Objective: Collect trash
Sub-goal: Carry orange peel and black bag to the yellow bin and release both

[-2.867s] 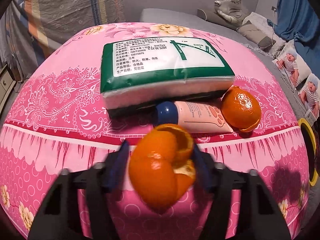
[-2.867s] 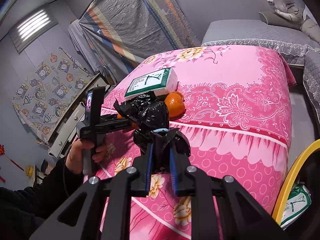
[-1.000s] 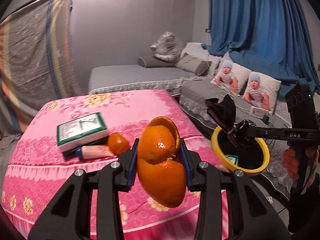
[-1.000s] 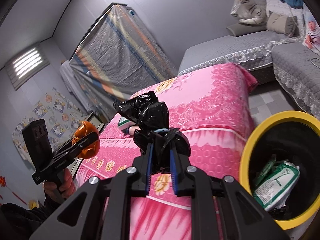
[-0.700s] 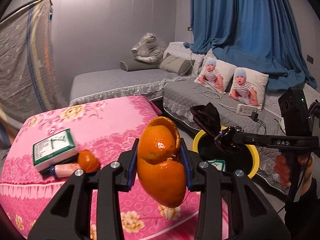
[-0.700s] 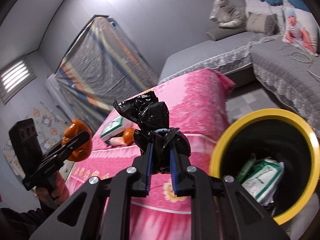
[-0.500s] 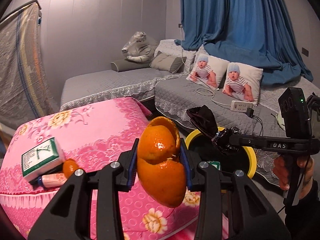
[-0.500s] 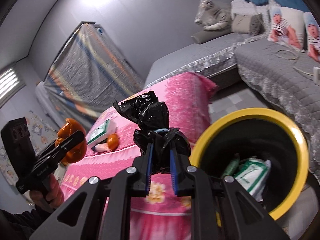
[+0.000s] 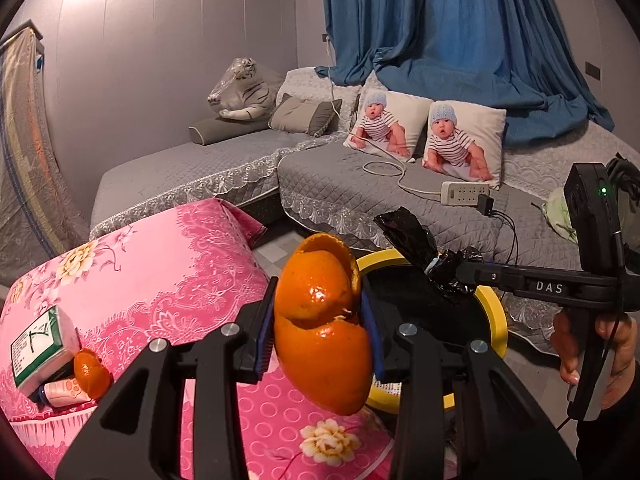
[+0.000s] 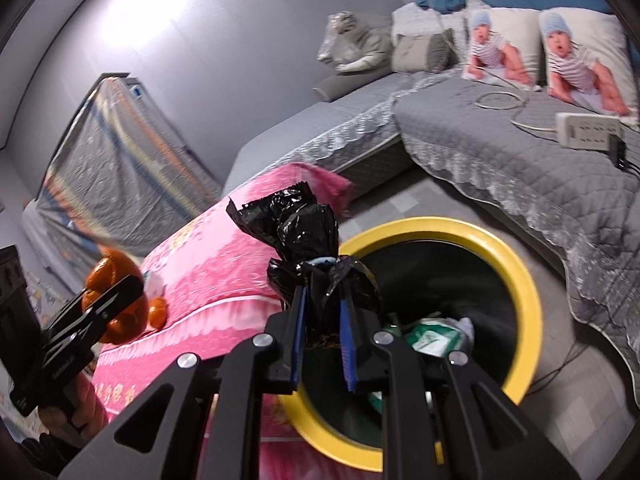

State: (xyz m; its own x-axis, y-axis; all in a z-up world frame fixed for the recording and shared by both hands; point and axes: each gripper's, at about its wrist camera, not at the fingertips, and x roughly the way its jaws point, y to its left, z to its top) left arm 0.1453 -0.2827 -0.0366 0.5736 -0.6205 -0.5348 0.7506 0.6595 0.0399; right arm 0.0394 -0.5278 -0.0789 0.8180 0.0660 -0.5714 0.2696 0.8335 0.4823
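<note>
My left gripper (image 9: pixel 318 336) is shut on a curled orange peel (image 9: pixel 324 340), held in the air over the pink table's corner, short of the bin. My right gripper (image 10: pixel 322 334) is shut on a crumpled black plastic bag (image 10: pixel 308 240), which hangs over the yellow-rimmed bin (image 10: pixel 524 280). In the left wrist view the same bag (image 9: pixel 416 240) hovers above the bin rim (image 9: pixel 494 312). Inside the bin lies a green-and-white packet (image 10: pixel 434 338). The right wrist view shows the left gripper (image 10: pixel 116 300) with the peel at the far left.
On the pink flowered table (image 9: pixel 168 264) lie a green-and-white tissue pack (image 9: pixel 38 344), a pink tube (image 9: pixel 64 392) and another piece of orange peel (image 9: pixel 92 372). A grey sofa (image 9: pixel 360 176) with cushions, a power strip (image 9: pixel 464 192) and cables stands behind the bin.
Both grippers have swung away from the table toward the bin, each keeping its load. The bin now fills more of the right wrist view, and the bag is over its opening.
</note>
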